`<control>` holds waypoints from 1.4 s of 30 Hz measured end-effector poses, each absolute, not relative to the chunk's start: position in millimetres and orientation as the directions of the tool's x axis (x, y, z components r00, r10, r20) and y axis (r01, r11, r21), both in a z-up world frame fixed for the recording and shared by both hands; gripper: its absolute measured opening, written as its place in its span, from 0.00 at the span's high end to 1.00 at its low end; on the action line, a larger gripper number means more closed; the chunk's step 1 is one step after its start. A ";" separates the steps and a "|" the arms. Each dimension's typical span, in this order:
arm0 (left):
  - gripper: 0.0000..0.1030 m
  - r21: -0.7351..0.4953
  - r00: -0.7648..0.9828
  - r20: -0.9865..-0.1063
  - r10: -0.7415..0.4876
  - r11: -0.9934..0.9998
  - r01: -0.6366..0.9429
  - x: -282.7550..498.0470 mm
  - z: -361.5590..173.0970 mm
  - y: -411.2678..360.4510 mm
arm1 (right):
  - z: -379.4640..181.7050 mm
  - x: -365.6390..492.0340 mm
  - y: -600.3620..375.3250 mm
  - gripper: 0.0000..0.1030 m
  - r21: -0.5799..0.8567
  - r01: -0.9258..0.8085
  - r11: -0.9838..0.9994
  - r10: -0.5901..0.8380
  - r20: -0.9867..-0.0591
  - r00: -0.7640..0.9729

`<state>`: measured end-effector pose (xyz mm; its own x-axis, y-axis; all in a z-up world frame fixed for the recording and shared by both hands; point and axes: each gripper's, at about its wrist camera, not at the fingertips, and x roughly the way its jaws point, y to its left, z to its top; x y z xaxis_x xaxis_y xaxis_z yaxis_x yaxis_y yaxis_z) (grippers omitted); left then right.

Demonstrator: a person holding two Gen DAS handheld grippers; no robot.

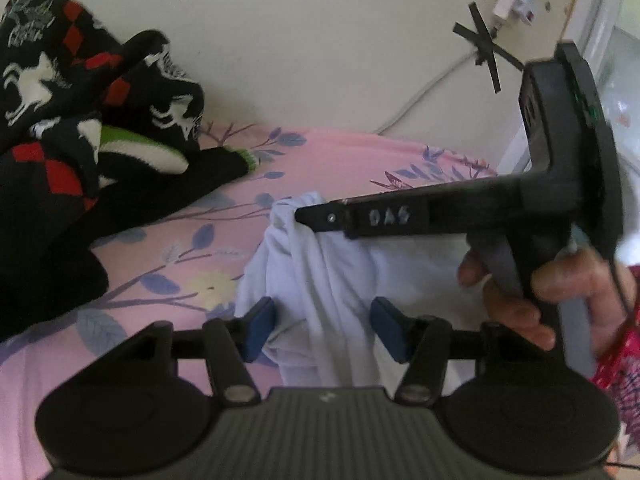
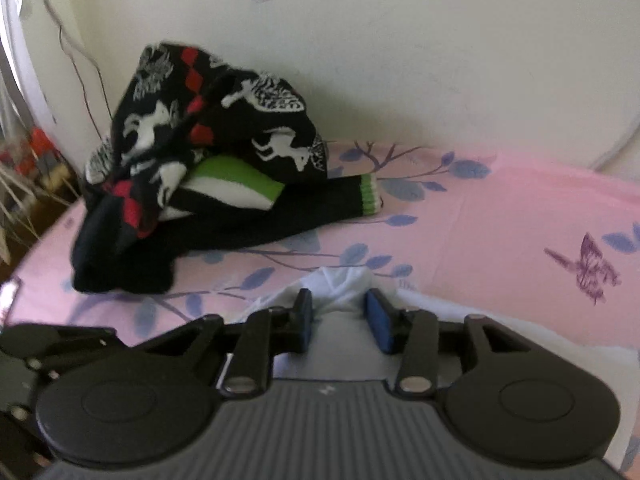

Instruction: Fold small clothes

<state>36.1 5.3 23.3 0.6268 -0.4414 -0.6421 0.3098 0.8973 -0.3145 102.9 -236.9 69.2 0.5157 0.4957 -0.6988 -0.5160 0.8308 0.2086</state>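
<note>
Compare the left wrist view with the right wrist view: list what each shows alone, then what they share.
Left wrist only: the right claw seen from the side, pinching the bunched white garment, the person's hand on its handle, and a black tape cross on the wall. The left claw stands open around the cloth.

Right wrist only: a purple butterfly print and clutter past the bed's edge.

Both: the black reindeer-pattern sweater, the pink floral bedsheet, the white garment and the wall.
</note>
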 end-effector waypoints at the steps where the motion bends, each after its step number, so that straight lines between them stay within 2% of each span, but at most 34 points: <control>1: 0.47 -0.330 0.623 -0.640 -0.450 0.893 0.306 36.4 23.4 9.1 | 69.2 99.4 -234.9 0.62 0.179 -0.527 0.831 0.485 -0.697 0.528; 5: 0.42 -0.353 0.629 -0.631 -0.454 0.890 0.289 37.9 24.8 14.9 | 67.1 98.2 -243.0 0.62 0.205 -0.513 0.834 0.501 -0.672 0.546; 6: 0.34 -0.360 0.632 -0.626 -0.456 0.889 0.284 38.4 25.5 16.1 | 67.1 96.2 -243.3 0.62 0.202 -0.512 0.835 0.501 -0.663 0.556; 7: 0.19 -0.369 0.638 -0.620 -0.457 0.887 0.278 38.8 26.2 18.0 | 66.5 94.2 -242.4 0.62 0.194 -0.514 0.836 0.502 -0.650 0.571; 8: 0.12 -0.377 0.646 -0.610 -0.459 0.885 0.272 38.3 27.1 20.1 | 65.7 90.1 -243.3 0.62 0.183 -0.519 0.835 0.505 -0.632 0.589; 9: 0.08 -0.385 0.654 -0.600 -0.462 0.883 0.270 38.0 28.1 21.6 | 66.0 86.0 -245.4 0.62 0.176 -0.523 0.834 0.508 -0.614 0.604; 11: 0.07 -0.400 0.660 -0.586 -0.470 0.876 0.269 38.4 29.4 25.2 | 71.2 77.5 -256.4 0.59 0.196 -0.508 0.838 0.517 -0.582 0.628; 13: 0.02 -0.415 0.661 -0.581 -0.474 0.872 0.260 39.0 29.9 27.9 | 78.7 67.3 -275.4 0.52 0.269 -0.487 0.831 0.549 -0.535 0.642; 17: 0.00 -0.439 0.650 -0.583 -0.488 0.862 0.254 41.4 28.5 28.6 | 88.2 34.8 -313.0 0.43 0.340 -0.446 0.828 0.560 -0.457 0.691; 23: 0.00 -0.446 0.618 -0.598 -0.511 0.852 0.274 42.3 22.1 20.0 | 75.0 13.9 -338.5 0.45 0.367 -0.420 0.830 0.556 -0.499 0.665; 26: 0.00 -0.441 0.601 -0.608 -0.519 0.850 0.288 43.0 17.8 14.8 | 54.8 14.6 -329.9 0.42 0.368 -0.440 0.819 0.573 -0.544 0.613; 29: 0.00 -0.430 0.589 -0.631 -0.505 0.860 0.276 46.0 11.6 13.5 | 44.6 5.6 -325.0 0.31 0.349 -0.471 0.810 0.586 -0.501 0.637; 42: 0.00 -0.442 0.585 -0.634 -0.506 0.858 0.263 48.2 9.8 15.0 | 46.5 1.4 -326.8 0.22 0.358 -0.497 0.790 0.613 -0.479 0.629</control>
